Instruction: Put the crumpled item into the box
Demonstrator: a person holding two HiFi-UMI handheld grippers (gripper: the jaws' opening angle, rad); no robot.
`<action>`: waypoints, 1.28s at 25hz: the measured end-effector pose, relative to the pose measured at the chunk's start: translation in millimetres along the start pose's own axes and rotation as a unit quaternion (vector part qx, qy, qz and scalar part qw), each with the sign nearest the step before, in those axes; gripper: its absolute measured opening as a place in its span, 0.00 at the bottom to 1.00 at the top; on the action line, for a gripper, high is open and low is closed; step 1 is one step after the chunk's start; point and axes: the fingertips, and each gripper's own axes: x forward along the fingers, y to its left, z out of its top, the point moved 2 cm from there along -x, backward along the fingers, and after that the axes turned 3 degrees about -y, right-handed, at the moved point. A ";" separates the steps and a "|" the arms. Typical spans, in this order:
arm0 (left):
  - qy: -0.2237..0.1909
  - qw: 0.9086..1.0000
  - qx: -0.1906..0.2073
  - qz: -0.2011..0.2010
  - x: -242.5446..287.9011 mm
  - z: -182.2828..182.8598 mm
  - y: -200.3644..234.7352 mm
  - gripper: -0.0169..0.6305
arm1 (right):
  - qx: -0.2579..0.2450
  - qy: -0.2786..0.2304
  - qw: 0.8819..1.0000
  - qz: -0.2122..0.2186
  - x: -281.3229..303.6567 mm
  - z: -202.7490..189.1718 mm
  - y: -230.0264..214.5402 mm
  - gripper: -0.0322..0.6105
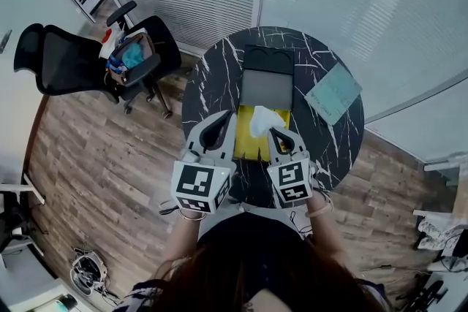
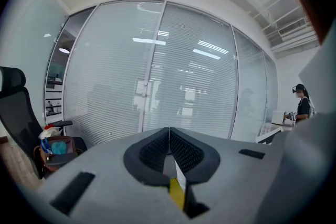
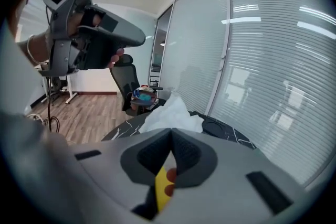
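A white crumpled item point(image 1: 263, 119) rests on the top of a yellow box point(image 1: 248, 144) near the front of the round black marble table point(image 1: 212, 77). My left gripper point(image 1: 228, 122) is shut on the yellow box's left edge, and yellow and white card point(image 2: 176, 190) shows between its closed jaws point(image 2: 169, 131). My right gripper point(image 1: 276, 132) is shut on the box's right edge. In the right gripper view, yellow card with red dots point(image 3: 161, 181) is pinched at its jaws point(image 3: 171, 132), with the crumpled item point(image 3: 170, 115) just beyond them.
A flat grey case point(image 1: 267, 84) lies behind the yellow box, and a teal booklet point(image 1: 333, 93) lies to the right. A black office chair with a bag point(image 1: 131, 55) stands left of the table. Glass walls with blinds enclose the far side. A person point(image 2: 303, 105) stands in the distance.
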 end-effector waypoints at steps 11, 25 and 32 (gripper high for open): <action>0.008 1.000 -0.001 0.022 3.8 -2.3 4.2 0.07 | -0.018 0.049 0.998 0.046 30.8 -35.3 6.1 0.09; 0.026 0.998 -0.005 0.050 4.0 -10.9 14.8 0.07 | -0.052 0.115 0.987 0.097 68.3 -94.2 20.5 0.09; 0.033 0.998 -0.008 0.057 6.5 -14.5 17.7 0.07 | -0.058 0.150 0.981 0.112 87.2 -114.4 24.2 0.09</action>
